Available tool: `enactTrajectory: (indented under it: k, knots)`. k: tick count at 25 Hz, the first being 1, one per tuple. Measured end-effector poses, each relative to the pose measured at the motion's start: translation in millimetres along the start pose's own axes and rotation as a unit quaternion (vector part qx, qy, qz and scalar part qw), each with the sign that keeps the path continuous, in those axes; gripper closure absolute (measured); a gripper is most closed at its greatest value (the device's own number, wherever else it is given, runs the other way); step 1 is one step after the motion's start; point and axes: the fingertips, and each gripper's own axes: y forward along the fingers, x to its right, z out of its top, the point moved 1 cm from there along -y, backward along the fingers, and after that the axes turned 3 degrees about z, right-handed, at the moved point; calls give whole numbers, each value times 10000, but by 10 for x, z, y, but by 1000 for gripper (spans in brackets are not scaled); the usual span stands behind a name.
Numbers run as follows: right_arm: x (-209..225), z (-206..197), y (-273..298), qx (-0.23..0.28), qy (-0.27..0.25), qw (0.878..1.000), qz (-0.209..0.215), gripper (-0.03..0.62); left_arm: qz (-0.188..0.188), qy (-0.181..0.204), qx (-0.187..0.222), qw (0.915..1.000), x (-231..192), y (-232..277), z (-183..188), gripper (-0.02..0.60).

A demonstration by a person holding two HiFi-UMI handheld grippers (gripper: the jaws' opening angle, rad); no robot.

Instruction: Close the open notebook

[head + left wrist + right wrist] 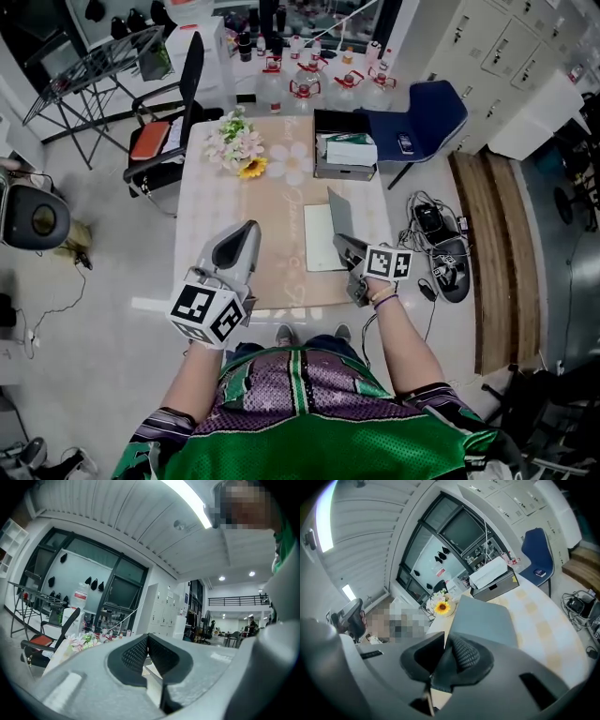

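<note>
Left tongs (246, 236) hover shut and empty. Right tongs (344, 247) sit slightly parted around the raised grey cover (339, 212) of the white-paged notebook (317, 242) on the pale flowered tablecloth (225, 220) (closing looks half done). The next move should tip the cover leftward until it lies flat.

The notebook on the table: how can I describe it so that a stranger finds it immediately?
Start at the table with the pale flowered cloth. On its right half, nearer the person than the dark box, lies the notebook. Unlike the flowers and the box, it is flat and white, with a grey cover standing raised.
</note>
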Motion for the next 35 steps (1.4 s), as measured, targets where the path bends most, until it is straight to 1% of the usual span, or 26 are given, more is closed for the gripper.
enactTrajectory:
  k: [3, 8, 13, 17, 19, 24, 30, 35]
  knots:
    - [-85, -22, 68, -36, -214, 9998, -37, 545, 38, -51, -15, 10000, -61, -34, -5, 566]
    - [-278, -64, 156, -34, -502, 9987, 70, 536, 41, -105, 1, 9999, -98, -72, -44, 566]
    - [-275, -33, 88, 112, -480, 9988, -48, 536, 29, -179, 39, 9998, -83, -59, -42, 566]
    - [-144, -2, -31, 183, -486, 9983, -272, 536, 18, -197, 61, 9998, -31, -32, -52, 566]
    - [-116, 20, -68, 209, -505, 9980, -309, 536, 62, -235, 95, 9997, -34, -24, -46, 566]
    - [-83, 164, -207, 273, -637, 9972, -297, 536, 226, -266, 183, 9992, 20, 1, -8, 566]
    - [-2, 467, -455, 450, -875, 9946, -345, 536, 370, -268, 312, 9985, 157, 64, 52, 566]
    - [44, 640, -679, 537, -987, 9930, -361, 536, 458, -211, 327, 9982, 274, 150, 106, 566]
